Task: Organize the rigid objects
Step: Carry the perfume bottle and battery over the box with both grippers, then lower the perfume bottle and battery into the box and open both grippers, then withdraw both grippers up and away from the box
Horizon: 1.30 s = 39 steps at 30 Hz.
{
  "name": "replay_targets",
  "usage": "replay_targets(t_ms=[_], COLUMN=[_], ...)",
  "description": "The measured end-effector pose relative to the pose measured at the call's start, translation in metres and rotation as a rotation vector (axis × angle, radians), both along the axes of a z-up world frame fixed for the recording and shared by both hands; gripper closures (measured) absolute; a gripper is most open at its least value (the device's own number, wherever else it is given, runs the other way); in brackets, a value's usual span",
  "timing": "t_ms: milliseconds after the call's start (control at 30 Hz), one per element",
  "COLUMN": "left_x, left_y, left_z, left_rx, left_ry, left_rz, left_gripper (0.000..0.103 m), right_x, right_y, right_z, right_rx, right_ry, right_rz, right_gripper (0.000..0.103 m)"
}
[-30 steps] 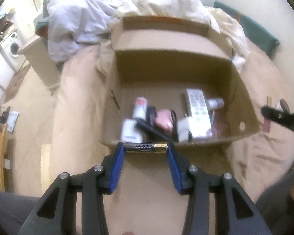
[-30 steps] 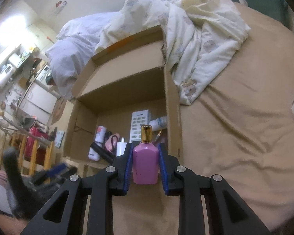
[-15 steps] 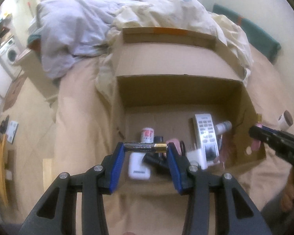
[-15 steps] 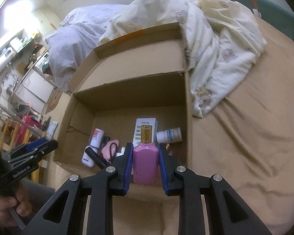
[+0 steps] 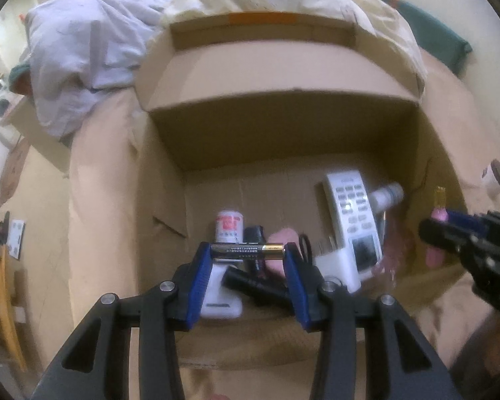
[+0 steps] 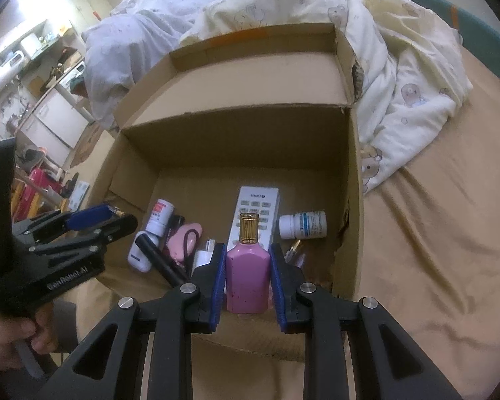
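An open cardboard box (image 5: 283,133) (image 6: 236,140) lies on the bed. My left gripper (image 5: 248,253) is shut on a black and gold battery (image 5: 248,251), held crosswise between its blue pads above the box's near left part. My right gripper (image 6: 247,260) is shut on a pink bottle with a gold cap (image 6: 248,273), upright over the box's near right part. Each gripper shows in the other's view: the right one (image 5: 450,230) at the right edge, the left one (image 6: 96,223) at the left.
Inside the box lie a white remote (image 6: 255,216), a white pill bottle (image 6: 303,225), a small red-labelled bottle (image 5: 229,226), a pink case (image 6: 183,241), a black tube (image 6: 160,260) and a white device (image 5: 221,296). Crumpled bedding (image 6: 400,66) lies behind. A small jar (image 5: 495,178) sits on the bed, right.
Both grippers have moved forward and down over the box, holding their objects. The box now fills more of each view, and the right gripper has come closer to the box's right wall.
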<state>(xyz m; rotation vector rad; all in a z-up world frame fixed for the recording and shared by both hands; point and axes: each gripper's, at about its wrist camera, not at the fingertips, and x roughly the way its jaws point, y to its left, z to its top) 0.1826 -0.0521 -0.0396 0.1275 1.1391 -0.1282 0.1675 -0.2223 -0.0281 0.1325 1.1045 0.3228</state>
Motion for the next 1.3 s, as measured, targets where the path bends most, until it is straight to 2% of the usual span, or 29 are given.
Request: replay_targets(t_ms=[400, 633, 700, 733, 767, 800, 833, 900, 933, 967, 1000, 1033, 1067, 1167, 1300], left_x=[-0.002, -0.002, -0.004, -0.005, -0.005, -0.006, -0.007, -0.008, -0.009, -0.009, -0.01, -0.01, -0.01, -0.016, -0.028], left_y=[-0.002, -0.001, -0.003, -0.003, -0.003, -0.004, -0.003, -0.002, 0.0, 0.003, 0.005, 0.009, 0.011, 0.017, 0.029], left_z=[-0.015, -0.015, -0.011, -0.008, -0.005, -0.001, 0.002, 0.01, 0.013, 0.017, 0.021, 0.025, 0.029, 0.044, 0.064], left_rx=[0.043, 0.044, 0.036, 0.023, 0.013, -0.004, -0.012, -0.032, -0.049, -0.069, -0.086, -0.094, -0.097, -0.077, -0.035], left_ry=[0.035, 0.028, 0.009, 0.002, -0.004, -0.013, -0.02, -0.035, -0.04, -0.036, -0.029, -0.03, -0.033, -0.059, -0.094], left_rz=[-0.016, -0.006, -0.014, -0.016, -0.015, -0.014, -0.013, -0.004, 0.006, 0.022, 0.037, 0.047, 0.052, 0.068, 0.109], left_gripper=[0.063, 0.062, 0.05, 0.034, 0.026, 0.026, 0.025, 0.013, 0.002, 0.0, 0.0, 0.0, 0.0, 0.0, 0.0], right_x=[-0.001, -0.001, 0.0, 0.0, 0.0, 0.0, -0.001, -0.002, -0.001, -0.002, -0.002, -0.003, -0.004, -0.009, -0.017], right_y=[0.005, -0.001, -0.003, -0.004, -0.005, -0.006, -0.008, -0.012, -0.013, -0.014, -0.016, -0.018, -0.019, -0.025, -0.026], right_z=[-0.011, -0.006, -0.001, 0.001, 0.003, 0.005, 0.008, 0.014, 0.016, 0.018, 0.02, 0.023, 0.026, 0.035, 0.044], right_rx=[-0.027, -0.018, -0.005, 0.007, 0.021, 0.034, 0.05, 0.076, 0.077, 0.079, 0.087, 0.098, 0.108, 0.129, 0.097], right_ry=[0.044, 0.018, -0.001, -0.007, -0.013, -0.021, -0.031, -0.05, -0.053, -0.06, -0.068, -0.078, -0.088, -0.13, -0.156], right_rz=[0.002, -0.032, -0.037, -0.04, -0.044, -0.05, -0.059, -0.072, -0.076, -0.083, -0.09, -0.097, -0.104, -0.129, -0.141], right_gripper=[0.076, 0.076, 0.076, 0.071, 0.057, 0.045, 0.028, 0.027, 0.027, 0.023, 0.019, 0.007, 0.0, 0.0, 0.0])
